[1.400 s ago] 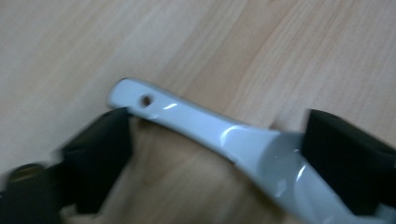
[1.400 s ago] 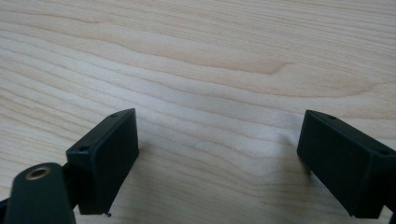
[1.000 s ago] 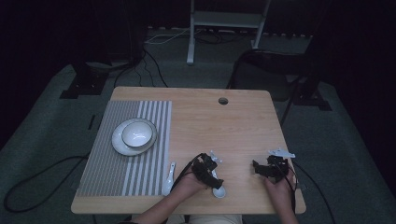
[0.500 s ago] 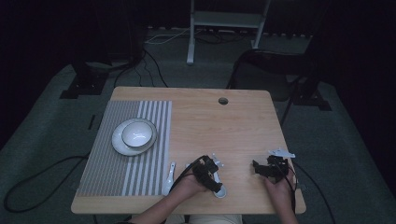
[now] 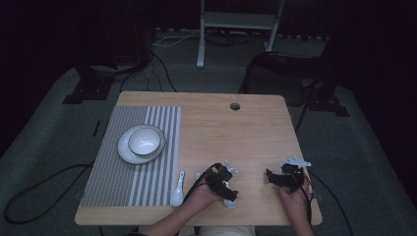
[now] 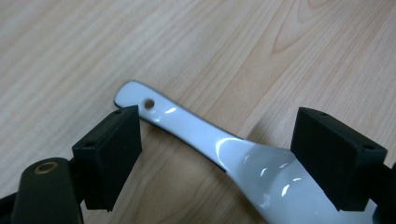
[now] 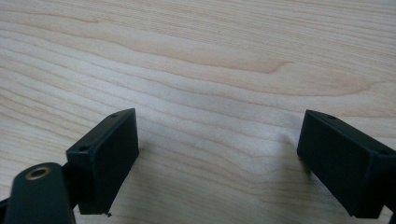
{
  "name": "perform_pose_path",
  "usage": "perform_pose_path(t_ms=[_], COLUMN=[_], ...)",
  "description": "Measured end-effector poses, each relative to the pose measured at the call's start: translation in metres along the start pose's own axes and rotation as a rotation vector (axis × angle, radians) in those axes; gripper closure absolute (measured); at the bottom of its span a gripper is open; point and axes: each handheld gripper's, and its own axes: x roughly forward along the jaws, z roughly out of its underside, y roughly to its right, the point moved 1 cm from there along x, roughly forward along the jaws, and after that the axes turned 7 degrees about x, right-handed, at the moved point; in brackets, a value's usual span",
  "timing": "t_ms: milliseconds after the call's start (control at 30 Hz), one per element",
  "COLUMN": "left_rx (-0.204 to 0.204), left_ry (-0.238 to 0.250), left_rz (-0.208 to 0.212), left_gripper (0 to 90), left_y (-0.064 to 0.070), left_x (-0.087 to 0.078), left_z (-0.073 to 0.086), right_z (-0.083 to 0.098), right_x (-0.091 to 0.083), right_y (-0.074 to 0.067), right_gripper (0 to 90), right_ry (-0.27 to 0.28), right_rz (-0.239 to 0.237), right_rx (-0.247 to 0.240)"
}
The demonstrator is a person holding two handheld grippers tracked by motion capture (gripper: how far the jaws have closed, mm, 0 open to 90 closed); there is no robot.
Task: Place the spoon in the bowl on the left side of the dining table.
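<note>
A white ceramic spoon lies flat on the wooden table, its holed handle end toward one black pad and its bowl toward the other. My left gripper straddles it with the jaws open, and neither pad touches it. In the high view the left gripper hovers near the table's front edge, with that spoon peeking out below it. My right gripper rests further right, also open. The right gripper has bare wood between its pads.
A grey striped placemat covers the table's left part, bearing a plate with a bowl on it. A second white spoon lies at the mat's right edge. A round cable hole sits at the back.
The left gripper has shifted only slightly over the spoon. The right gripper and everything else on the table have stayed put.
</note>
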Motion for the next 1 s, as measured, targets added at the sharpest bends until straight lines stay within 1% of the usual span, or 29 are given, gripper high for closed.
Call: perform_pose_path(t_ms=[67, 100, 167, 233, 267, 300, 333, 400, 467, 600, 633, 733, 767, 900, 1000], left_rx=[0.02, 0.042, 0.075, 0.07, 0.07, 0.066, 0.06, 0.073, 0.09, 0.13, 0.132, 0.144, 0.158, 0.166, 0.173], left_ry=[0.004, -0.005, -0.022, -0.033, -0.031, -0.02, -0.017, -0.009, -0.008, -0.001, 0.001, -0.005, -0.012, -0.014, -0.004], left_rz=[-0.012, -0.024, -0.03, -0.023, -0.021, -0.003, 0.005, 0.002, -0.004, -0.002, 0.004, -0.002, 0.0, 0.001, -0.001], left_gripper=[16.5, 16.5, 16.5, 16.6, 20.8, 27.6, 38.7, 47.7, 52.6, 67.3, 69.9, 74.0, 74.0, 74.9, 75.3], left_y=[0.001, 0.001, 0.0, -0.004, -0.006, -0.01, -0.012, -0.013, -0.012, -0.006, -0.005, -0.005, -0.005, -0.004, -0.004], left_x=[0.0, 0.0, -0.002, -0.005, -0.006, -0.01, -0.011, -0.011, -0.011, -0.009, -0.008, -0.008, -0.008, -0.008, -0.008], left_z=[0.003, 0.004, 0.007, 0.008, 0.009, 0.01, 0.01, 0.01, 0.009, 0.007, 0.006, 0.004, 0.004, 0.003, 0.004], right_z=[0.0, 0.0, 0.0, 0.0, 0.0, 0.0, 0.0, 0.0, 0.0, 0.0, 0.0, 0.0, 0.0, 0.0, 0.0], right_x=[0.0, 0.0, 0.0, 0.0, 0.0, 0.0, 0.0, 0.0, 0.0, 0.0, 0.0, 0.0, 0.0, 0.0, 0.0], right_y=[0.0, 0.0, 0.0, 0.0, 0.0, 0.0, 0.0, 0.0, 0.0, 0.0, 0.0, 0.0, 0.0, 0.0, 0.0], right_gripper=[12.0, 12.0, 12.0, 12.0, 12.0, 12.0, 12.0, 12.0, 12.0, 12.0, 12.0, 12.0, 12.0, 12.0, 12.0], right_ry=[0.0, 0.0, 0.0, 0.0, 0.0, 0.0, 0.0, 0.0, 0.0, 0.0, 0.0, 0.0, 0.0, 0.0, 0.0], right_rz=[0.0, 0.0, 0.0, 0.0, 0.0, 0.0, 0.0, 0.0, 0.0, 0.0, 0.0, 0.0, 0.0, 0.0, 0.0], right_rx=[0.0, 0.0, 0.0, 0.0, 0.0, 0.0, 0.0, 0.0, -0.001, -0.001, -0.001, 0.0, 0.0, 0.0, 0.0])
